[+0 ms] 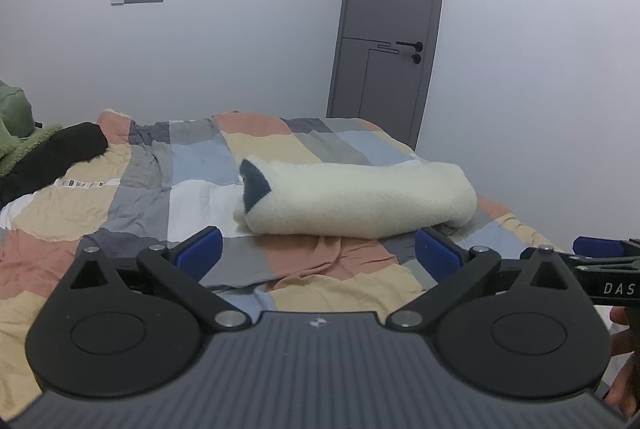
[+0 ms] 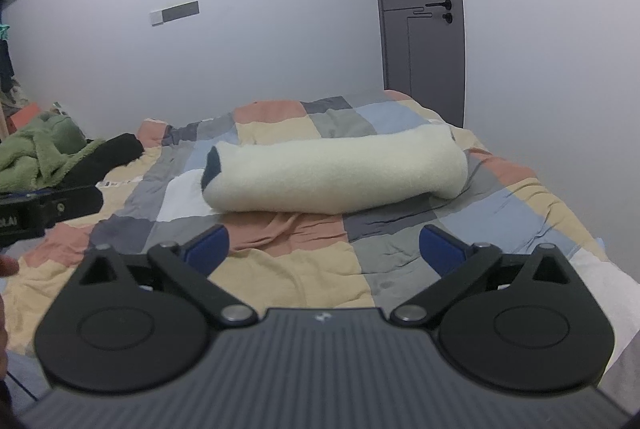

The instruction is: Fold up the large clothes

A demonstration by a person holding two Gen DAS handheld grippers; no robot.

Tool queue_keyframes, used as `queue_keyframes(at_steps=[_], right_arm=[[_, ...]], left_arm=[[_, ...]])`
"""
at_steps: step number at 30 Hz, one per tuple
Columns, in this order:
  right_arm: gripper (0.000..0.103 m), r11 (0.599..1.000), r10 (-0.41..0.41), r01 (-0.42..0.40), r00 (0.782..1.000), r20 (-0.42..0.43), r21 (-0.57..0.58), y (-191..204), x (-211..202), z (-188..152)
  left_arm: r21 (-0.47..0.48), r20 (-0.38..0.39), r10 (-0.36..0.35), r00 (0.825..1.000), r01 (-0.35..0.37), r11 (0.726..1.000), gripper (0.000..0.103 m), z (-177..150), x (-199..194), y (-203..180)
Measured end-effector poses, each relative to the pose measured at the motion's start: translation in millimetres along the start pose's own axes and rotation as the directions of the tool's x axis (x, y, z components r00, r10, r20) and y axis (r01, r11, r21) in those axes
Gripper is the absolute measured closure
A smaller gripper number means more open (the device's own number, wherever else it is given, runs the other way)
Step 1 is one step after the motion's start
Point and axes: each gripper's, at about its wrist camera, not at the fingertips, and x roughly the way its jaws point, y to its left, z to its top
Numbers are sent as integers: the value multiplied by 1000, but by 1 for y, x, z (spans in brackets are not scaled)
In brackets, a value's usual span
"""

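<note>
A cream fleece garment (image 1: 360, 199) lies folded into a thick bundle on the patchwork bedspread (image 1: 120, 197), a dark blue patch showing at its left end. The same bundle (image 2: 336, 173) lies across the middle of the right wrist view. My left gripper (image 1: 318, 255) stands open just short of the bundle's near edge, nothing between its blue pads (image 1: 200, 253). My right gripper (image 2: 324, 249) is open too, a little further back from the bundle, over the bedspread (image 2: 300, 273), with empty jaws. The right gripper's blue fingertip (image 1: 596, 247) shows at the right edge of the left wrist view.
A black garment (image 1: 52, 157) and a green fleece (image 2: 40, 153) lie at the bed's far left. A grey door (image 1: 392, 21) stands in the white wall behind the bed. The bed's right edge (image 2: 600, 261) drops off near my right gripper. A hand (image 1: 624, 369) shows at lower right.
</note>
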Motion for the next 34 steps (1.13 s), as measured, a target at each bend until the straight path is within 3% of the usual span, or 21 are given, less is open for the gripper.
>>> queue_keyframes(at_steps=[34], right_arm=[[0,1000,-8,8,1000,4,11,1,-4,-1]], left_arm=[[-12,25,16,1000,-15,1000,0,2,-15,0]])
